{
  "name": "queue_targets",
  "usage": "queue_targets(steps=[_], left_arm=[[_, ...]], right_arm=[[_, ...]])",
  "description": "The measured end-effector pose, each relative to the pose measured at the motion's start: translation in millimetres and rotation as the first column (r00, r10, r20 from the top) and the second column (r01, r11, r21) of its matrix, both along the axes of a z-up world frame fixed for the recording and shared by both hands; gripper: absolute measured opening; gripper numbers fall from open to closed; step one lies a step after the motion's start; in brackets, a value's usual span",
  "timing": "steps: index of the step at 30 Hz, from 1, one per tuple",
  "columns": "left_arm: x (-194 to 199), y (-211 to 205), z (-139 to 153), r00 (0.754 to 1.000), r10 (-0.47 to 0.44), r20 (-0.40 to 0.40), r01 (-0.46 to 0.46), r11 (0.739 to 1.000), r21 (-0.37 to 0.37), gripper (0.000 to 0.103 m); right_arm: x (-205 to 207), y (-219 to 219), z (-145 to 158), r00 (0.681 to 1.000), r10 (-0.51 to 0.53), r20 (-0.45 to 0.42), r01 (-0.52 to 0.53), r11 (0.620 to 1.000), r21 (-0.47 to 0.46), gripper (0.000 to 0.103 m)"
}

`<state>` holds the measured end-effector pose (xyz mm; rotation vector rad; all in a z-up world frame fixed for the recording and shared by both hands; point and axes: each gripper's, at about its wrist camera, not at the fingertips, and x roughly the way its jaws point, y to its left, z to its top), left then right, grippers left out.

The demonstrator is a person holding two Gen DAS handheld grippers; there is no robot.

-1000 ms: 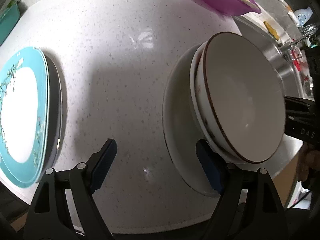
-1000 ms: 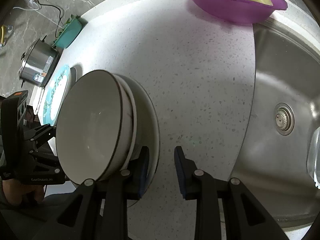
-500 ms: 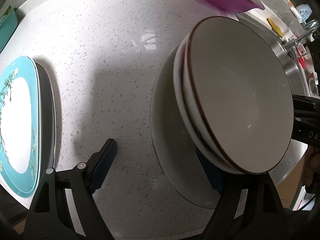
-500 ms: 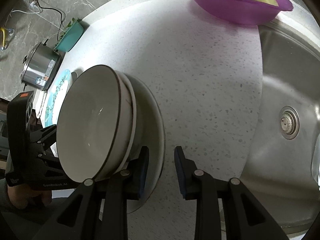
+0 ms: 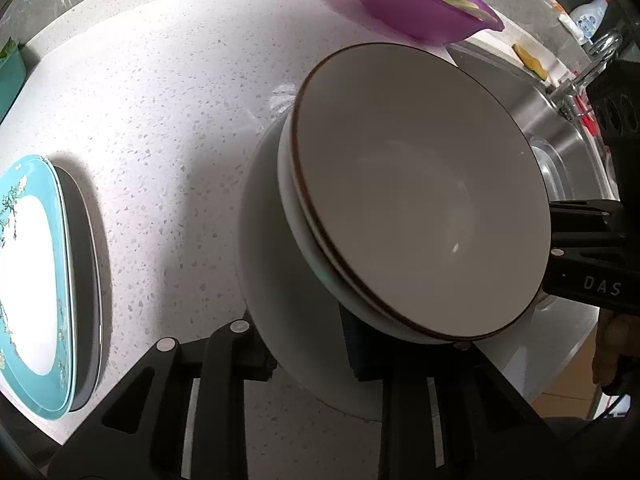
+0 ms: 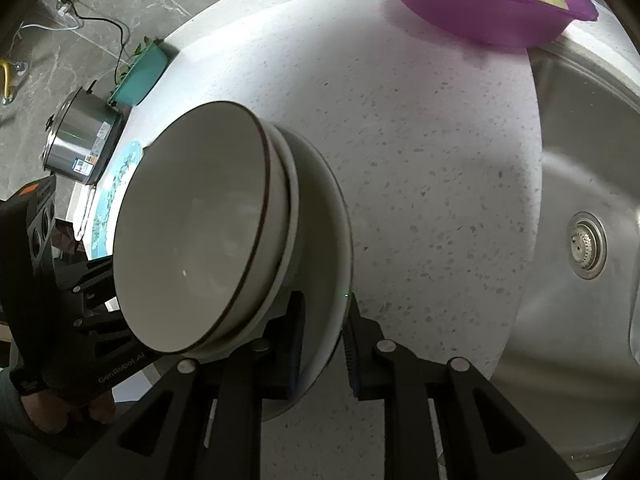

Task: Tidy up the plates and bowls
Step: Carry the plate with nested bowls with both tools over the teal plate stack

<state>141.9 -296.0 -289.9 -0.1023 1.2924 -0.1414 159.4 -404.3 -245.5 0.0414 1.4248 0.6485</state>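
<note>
A wide white plate (image 5: 272,280) carries two stacked white bowls; the top bowl (image 5: 420,200) has a thin brown rim. My left gripper (image 5: 308,356) is closing, its pads clamped on the plate's near rim in the left wrist view. In the right wrist view the same plate (image 6: 328,240) and top bowl (image 6: 192,224) sit left of centre. My right gripper (image 6: 324,344) is also closing, with the plate's opposite rim pinched between its pads. The stack tilts and hangs just above the speckled counter (image 5: 180,100).
A teal flowered plate (image 5: 28,280) lies on a dark plate (image 5: 86,280) at the left. A purple bowl (image 6: 480,4) stands at the back, beside the steel sink (image 6: 580,140). A metal cooker (image 6: 80,136) and a teal container (image 6: 142,72) stand at the far left.
My left jaws have gone from wide apart to clamped on the plate's rim. The right jaws have narrowed onto the other rim. The stack looms larger and nearer in both views.
</note>
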Motion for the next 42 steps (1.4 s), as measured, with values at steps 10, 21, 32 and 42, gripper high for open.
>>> queue_targets(steps=[10,21,32,42], left_arm=[[-10,4,3,1.000,0.011,0.005,-0.011,1.000,0.007,0.014],[-41,10,52,0.998,0.034,0.050,-0.036,0.999,0.039,0.014],[-77,57,98,0.992,0.078,0.097,-0.082,0.996,0.030,0.014],[-100,142,116,0.985,0.134,0.108,-0.139,0.989,0.042,0.014]], right_arm=[[-7,2,5,0.999,-0.003,0.040,0.004,1.000,-0.022,0.018],[-20,8,37,0.996,0.014,0.084,-0.015,1.000,0.015,0.018],[-42,51,78,0.990,0.057,0.131,-0.062,0.998,0.027,0.018],[-55,124,91,0.982,0.112,0.153,-0.120,0.992,0.042,0.018]])
